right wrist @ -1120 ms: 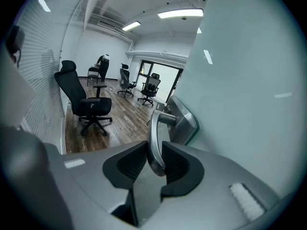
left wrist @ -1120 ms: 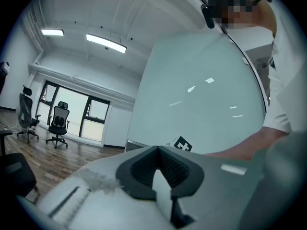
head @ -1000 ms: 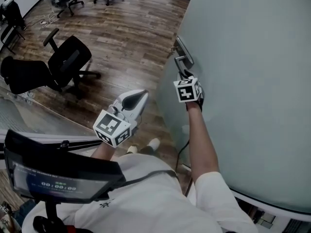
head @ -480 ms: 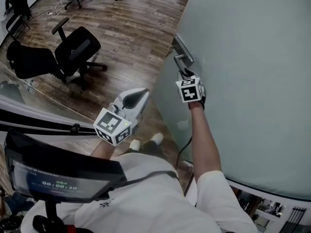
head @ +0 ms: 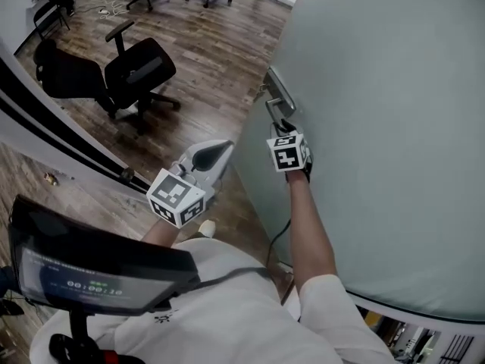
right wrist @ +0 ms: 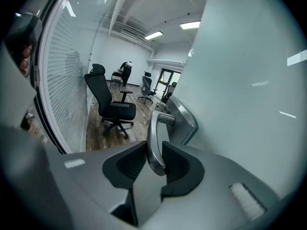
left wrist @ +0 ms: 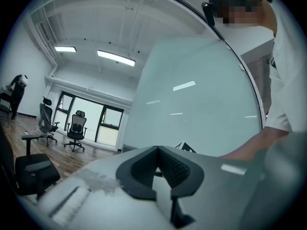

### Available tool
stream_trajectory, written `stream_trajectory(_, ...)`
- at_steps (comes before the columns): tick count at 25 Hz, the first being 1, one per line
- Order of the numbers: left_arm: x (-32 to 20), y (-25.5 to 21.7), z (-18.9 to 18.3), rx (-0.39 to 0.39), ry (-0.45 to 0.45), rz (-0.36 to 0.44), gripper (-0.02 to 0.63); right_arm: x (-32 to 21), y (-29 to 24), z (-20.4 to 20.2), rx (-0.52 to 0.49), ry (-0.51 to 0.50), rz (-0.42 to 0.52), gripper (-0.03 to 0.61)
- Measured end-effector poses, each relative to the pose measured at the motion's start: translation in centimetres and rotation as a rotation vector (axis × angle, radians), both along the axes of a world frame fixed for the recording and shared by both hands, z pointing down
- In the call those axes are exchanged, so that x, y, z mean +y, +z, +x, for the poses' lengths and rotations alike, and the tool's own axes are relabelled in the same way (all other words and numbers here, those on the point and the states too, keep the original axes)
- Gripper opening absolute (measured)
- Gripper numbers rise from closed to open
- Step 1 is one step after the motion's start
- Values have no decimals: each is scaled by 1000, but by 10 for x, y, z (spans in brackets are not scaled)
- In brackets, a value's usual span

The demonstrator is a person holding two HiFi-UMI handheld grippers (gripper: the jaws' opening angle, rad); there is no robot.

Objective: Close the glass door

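While the glass door (head: 379, 112) stands open over the wood floor (head: 212, 44), the right gripper (head: 284, 124) has its jaws clamped on the handle (right wrist: 152, 133) at the door's edge. The left gripper (head: 224, 149), jaws together and empty, hovers just beside that edge, a chair (head: 140, 70) beyond.

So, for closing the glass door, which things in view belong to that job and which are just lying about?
Part of the job:
- frosted glass door
- silver metal lever handle
- right gripper, shut on that handle

Just about:
- black office chairs
- brown wooden floor
- left gripper, shut and empty, away from the door
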State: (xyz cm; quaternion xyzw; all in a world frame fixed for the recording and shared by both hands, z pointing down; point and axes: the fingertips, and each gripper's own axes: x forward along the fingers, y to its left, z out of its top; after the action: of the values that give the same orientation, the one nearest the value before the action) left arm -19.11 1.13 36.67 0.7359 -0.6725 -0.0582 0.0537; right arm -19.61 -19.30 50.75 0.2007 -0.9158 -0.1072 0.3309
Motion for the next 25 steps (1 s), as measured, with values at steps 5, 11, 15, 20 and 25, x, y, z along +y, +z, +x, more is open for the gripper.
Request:
stream_trajectory(5,30,-7,21,8,-77,-13,0,27,-10,1,-2,-43,-6,103)
stream_trajectory(11,102,29,27,1,-216,-41,0,72,13,-14,-6,-98,19,103)
stream_trajectory(15,148,49,22,-1,-290,-48,0,97,22,-23,-7,-120,36,104)
stream_trajectory(20,167,68,31,-5,-361,-49,0,110,41,-22,-17,-163,33,104)
stream_trajectory(25,204,56,17,13,-400,-41,0,146,27,-38,-13,-201,43,104)
